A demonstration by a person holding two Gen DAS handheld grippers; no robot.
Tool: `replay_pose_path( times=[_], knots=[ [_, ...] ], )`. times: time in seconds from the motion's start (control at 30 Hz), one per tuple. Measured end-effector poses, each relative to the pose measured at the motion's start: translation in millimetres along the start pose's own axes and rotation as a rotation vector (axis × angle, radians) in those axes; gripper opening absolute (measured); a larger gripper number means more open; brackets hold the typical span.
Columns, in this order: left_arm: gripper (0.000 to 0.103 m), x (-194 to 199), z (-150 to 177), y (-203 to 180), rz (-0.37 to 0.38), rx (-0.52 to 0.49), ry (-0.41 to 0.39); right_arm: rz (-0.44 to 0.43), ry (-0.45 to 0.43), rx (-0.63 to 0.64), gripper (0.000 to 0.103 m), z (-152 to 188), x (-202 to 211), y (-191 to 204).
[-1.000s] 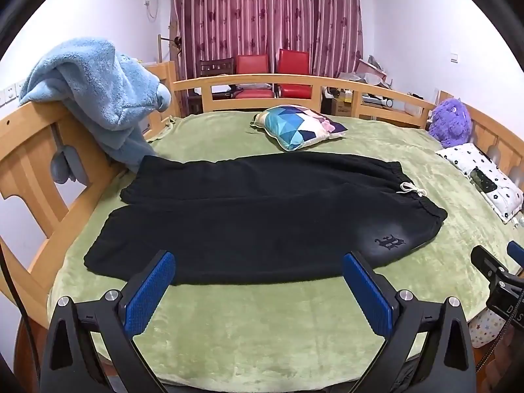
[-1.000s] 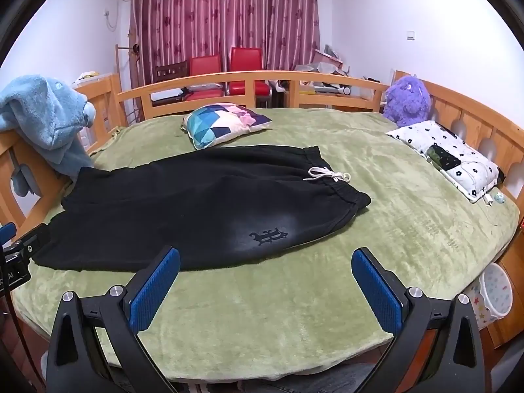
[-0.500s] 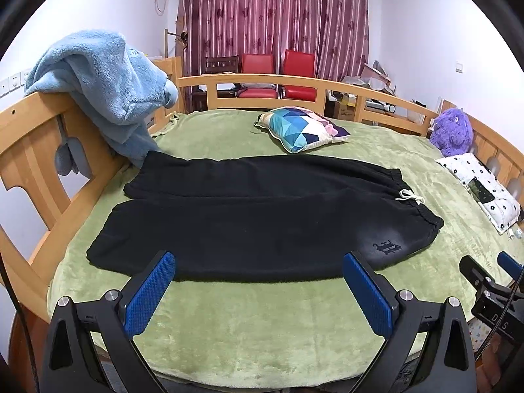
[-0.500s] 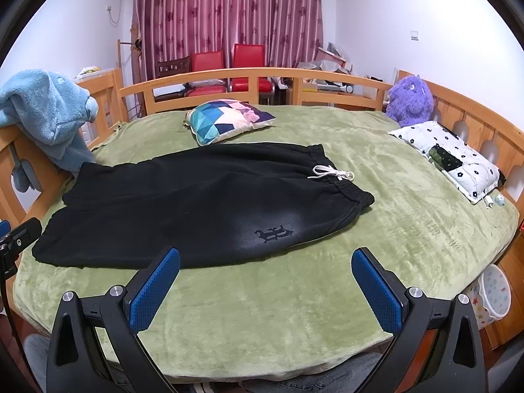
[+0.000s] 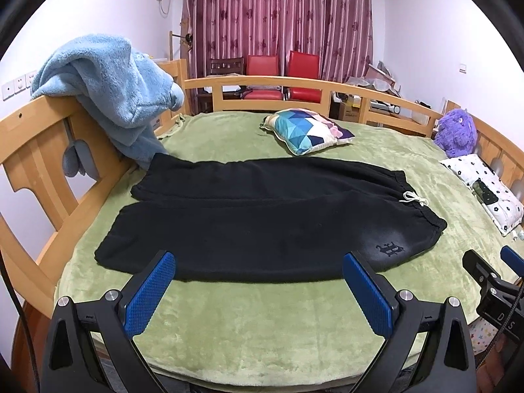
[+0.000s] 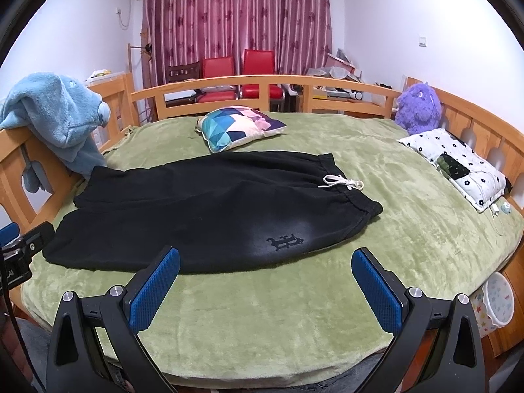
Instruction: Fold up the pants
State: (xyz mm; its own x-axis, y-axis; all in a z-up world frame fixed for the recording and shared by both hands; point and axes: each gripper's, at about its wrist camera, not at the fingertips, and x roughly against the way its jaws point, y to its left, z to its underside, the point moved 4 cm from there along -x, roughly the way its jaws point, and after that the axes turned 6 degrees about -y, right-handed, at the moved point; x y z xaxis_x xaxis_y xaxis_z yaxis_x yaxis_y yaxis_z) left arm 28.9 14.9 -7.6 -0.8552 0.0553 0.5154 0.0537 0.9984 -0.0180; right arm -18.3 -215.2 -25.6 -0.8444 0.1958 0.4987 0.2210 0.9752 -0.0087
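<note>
Two views. Left wrist: left gripper [image 5: 258, 288] is advancing nearer the pants [image 5: 262, 216], which are lying flat on the green bed [image 5: 262, 327]; jaws wide, gripping nothing. Right wrist: right gripper [image 6: 266, 286] is likewise closing in toward the waistband [image 6: 353, 196], fully spread, empty; folding is not yet begun.

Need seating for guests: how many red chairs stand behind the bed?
2: one red chair left, another right beside it, before the curtain. More may hide behind the bed rail.
</note>
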Motion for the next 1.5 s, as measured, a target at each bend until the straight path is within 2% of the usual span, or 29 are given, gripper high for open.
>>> replay_pose_path(
  times=[0.83,1.13,1.43,1.5],
  knots=[
    [0.103,-6.1,-6.0,-19.6,0.062,-0.025,0.003,0.022,0.006,-0.034,0.103,-11.0,12.6,-6.6],
    [0.103,0.3,-16.3,-14.7,0.033,-0.024,-0.023,0.024,0.003,-0.028,0.103,-22.0,8.7,-6.3],
    [0.103,-9.1,-9.8,-1.0,-0.004,0.036,-0.002,-0.015,0.029,-0.045,0.103,-26.9,-14.6,-3.3],
    [0.103,-12.2,-6.8,0.8,-0.013,0.034,0.005,0.003,0.029,-0.031,0.103,-25.2,-18.6,-4.9]
  ],
)
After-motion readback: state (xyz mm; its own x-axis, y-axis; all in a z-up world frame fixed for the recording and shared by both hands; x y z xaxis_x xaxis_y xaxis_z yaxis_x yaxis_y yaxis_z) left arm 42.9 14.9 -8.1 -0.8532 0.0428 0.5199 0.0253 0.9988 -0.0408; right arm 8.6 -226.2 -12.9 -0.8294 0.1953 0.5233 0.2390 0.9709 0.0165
